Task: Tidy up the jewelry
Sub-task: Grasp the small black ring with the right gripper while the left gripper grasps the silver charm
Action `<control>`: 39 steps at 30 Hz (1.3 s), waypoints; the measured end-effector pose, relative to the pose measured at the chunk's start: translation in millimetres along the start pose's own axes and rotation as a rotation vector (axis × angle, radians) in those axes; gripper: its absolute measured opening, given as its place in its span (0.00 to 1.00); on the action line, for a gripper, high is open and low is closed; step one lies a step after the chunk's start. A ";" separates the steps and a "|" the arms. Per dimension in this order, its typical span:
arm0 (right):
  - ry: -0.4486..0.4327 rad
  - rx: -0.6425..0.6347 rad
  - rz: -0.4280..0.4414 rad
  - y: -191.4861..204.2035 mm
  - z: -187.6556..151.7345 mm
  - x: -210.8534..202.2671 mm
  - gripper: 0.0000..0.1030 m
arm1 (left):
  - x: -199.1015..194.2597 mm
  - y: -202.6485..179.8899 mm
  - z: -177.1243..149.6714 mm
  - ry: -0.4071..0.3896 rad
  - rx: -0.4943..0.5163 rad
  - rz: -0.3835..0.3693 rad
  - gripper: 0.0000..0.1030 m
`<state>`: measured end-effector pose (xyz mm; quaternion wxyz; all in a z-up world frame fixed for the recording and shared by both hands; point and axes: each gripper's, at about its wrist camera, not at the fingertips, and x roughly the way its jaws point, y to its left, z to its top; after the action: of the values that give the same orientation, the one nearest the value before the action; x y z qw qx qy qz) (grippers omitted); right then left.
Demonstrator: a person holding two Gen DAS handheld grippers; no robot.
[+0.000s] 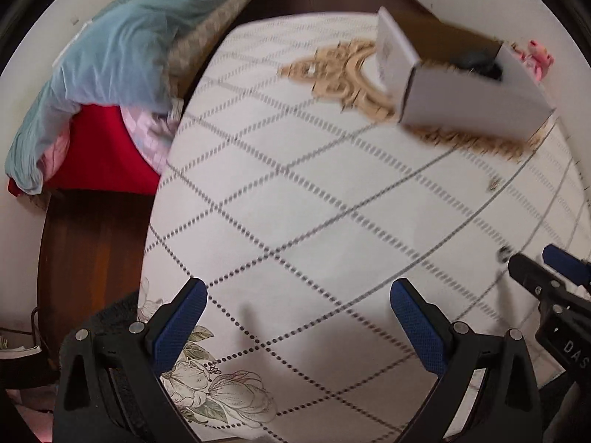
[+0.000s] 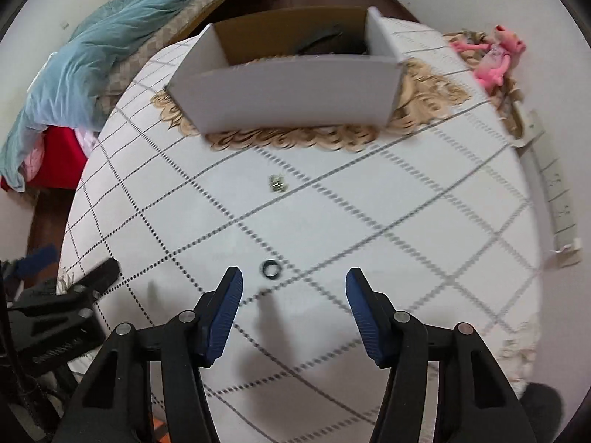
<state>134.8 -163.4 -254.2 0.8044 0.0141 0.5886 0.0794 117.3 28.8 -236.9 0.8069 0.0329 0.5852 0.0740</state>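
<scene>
A small dark ring [image 2: 270,269] lies on the white quilted tablecloth [image 2: 369,221], just ahead of my right gripper [image 2: 293,288], which is open and empty above it. A small pale trinket [image 2: 277,184] lies farther on, short of an open white cardboard box [image 2: 291,99] with dark items inside. My left gripper [image 1: 297,306] is open and empty over bare cloth. In the left wrist view the box [image 1: 465,88] stands at the far right, the trinket [image 1: 493,184] is a speck, the ring [image 1: 503,253] is blurred, and the right gripper [image 1: 532,269] enters at the right edge.
A pink plush toy [image 2: 493,55] lies at the table's far right edge. A bed with a teal blanket [image 1: 122,48] and red sheet [image 1: 99,147] stands left of the table. A gold ornament pattern [image 2: 424,110] on the cloth lies under the box. A white strip [image 2: 557,192] hangs at the right edge.
</scene>
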 end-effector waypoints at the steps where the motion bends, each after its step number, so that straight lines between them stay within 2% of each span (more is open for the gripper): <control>1: -0.003 -0.014 -0.002 5.1 -1.8 4.9 0.58 | 4.2 1.5 -0.7 0.009 -0.001 -0.007 0.99; 4: -0.007 -0.048 -0.019 15.4 -4.2 15.3 0.57 | 12.4 6.4 -3.4 0.028 -0.009 -0.011 0.98; 5: -0.022 -0.074 -0.039 20.5 -4.7 15.6 0.48 | 13.5 6.8 -3.3 0.031 -0.010 -0.011 0.98; 7: -0.042 -0.101 -0.095 25.8 -5.0 15.6 0.24 | 14.4 7.3 -2.9 0.033 -0.013 -0.017 0.99; 8: -0.048 -0.112 -0.094 26.7 -5.4 15.0 0.13 | 14.2 6.0 -2.2 0.033 -0.014 -0.020 0.99; 10: -0.048 -0.113 -0.077 24.7 -6.1 13.6 0.13 | 12.8 1.5 -0.4 0.031 -0.008 -0.033 0.99; 15: -0.093 0.019 -0.045 -16.9 -1.3 -7.5 0.13 | 4.6 -30.9 8.9 0.010 0.039 -0.080 0.98; 18: -0.114 0.093 -0.057 -43.1 4.3 -16.3 0.13 | 1.8 -58.5 20.6 -0.003 0.053 -0.162 0.98; 23: -0.118 0.171 -0.104 -85.9 4.6 -19.1 0.13 | -1.1 -108.1 38.0 -0.041 0.084 -0.247 0.97; 25: -0.118 0.192 -0.114 -97.1 3.8 -18.1 0.13 | -2.6 -125.5 41.7 -0.054 0.103 -0.260 0.87; 27: -0.119 0.215 -0.119 -108.0 2.9 -16.3 0.13 | -1.6 -141.0 45.9 -0.056 0.122 -0.262 0.67; 28: -0.119 0.223 -0.120 -112.6 3.2 -16.4 0.13 | -0.4 -145.4 46.9 -0.057 0.128 -0.262 0.61; 30: -0.120 0.238 -0.119 -117.7 3.2 -14.7 0.13 | 2.7 -155.2 48.4 -0.063 0.148 -0.252 0.37; 31: -0.121 0.241 -0.119 -119.1 2.6 -14.9 0.13 | 3.8 -156.1 50.0 -0.071 0.155 -0.248 0.33; 33: -0.122 0.247 -0.117 -120.7 3.5 -13.4 0.13 | 2.9 -160.1 50.4 -0.092 0.173 -0.245 0.14; 36: -0.127 0.252 -0.115 -122.9 4.4 -14.0 0.13 | 6.8 -155.1 56.1 -0.103 0.175 -0.255 0.07; 39: -0.136 0.251 -0.110 -123.2 6.6 -16.7 0.13 | 6.0 -151.3 56.5 -0.110 0.164 -0.265 0.06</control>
<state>149.8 -286.9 -250.7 0.8375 0.0878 0.5378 -0.0400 184.9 -117.6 -246.0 0.8350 0.0251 0.5434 -0.0832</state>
